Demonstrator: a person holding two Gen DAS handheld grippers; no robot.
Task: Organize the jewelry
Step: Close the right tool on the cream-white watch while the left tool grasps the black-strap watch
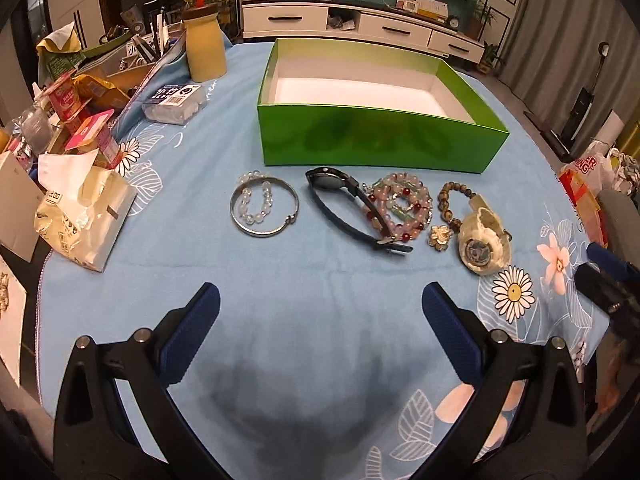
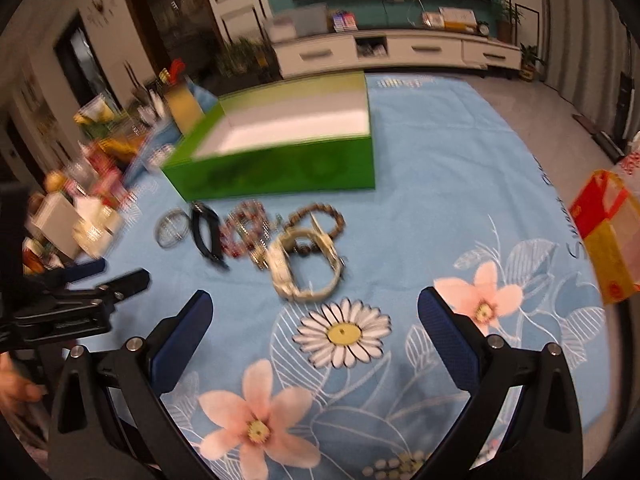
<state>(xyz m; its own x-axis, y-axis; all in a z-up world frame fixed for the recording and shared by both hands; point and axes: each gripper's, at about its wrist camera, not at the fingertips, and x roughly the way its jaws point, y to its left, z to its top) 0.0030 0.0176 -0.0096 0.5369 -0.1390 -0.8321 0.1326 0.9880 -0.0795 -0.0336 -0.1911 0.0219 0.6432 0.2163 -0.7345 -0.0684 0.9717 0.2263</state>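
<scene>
An open green box [image 1: 376, 136] with a white inside stands on the blue flowered cloth. In front of it lie a silver bangle [image 1: 264, 205] around a clear bead bracelet [image 1: 256, 200], a black watch [image 1: 352, 208], a pink and red bead bracelet [image 1: 400, 204], a brown bead bracelet [image 1: 452, 200], a small flower brooch [image 1: 440, 236] and a white watch [image 1: 484, 240]. My left gripper [image 1: 320, 308] is open and empty, short of the jewelry. My right gripper [image 2: 314, 312] is open and empty, just short of the white watch [image 2: 304, 268]. The green box [image 2: 280, 160] lies beyond.
Snack packs, a tissue pack [image 1: 84, 216], a clear plastic case [image 1: 176, 104] and a yellow bottle [image 1: 204, 44] crowd the table's left side. A red and yellow bag [image 2: 604, 236] sits at the right edge. The left gripper [image 2: 80, 300] shows at the left of the right wrist view.
</scene>
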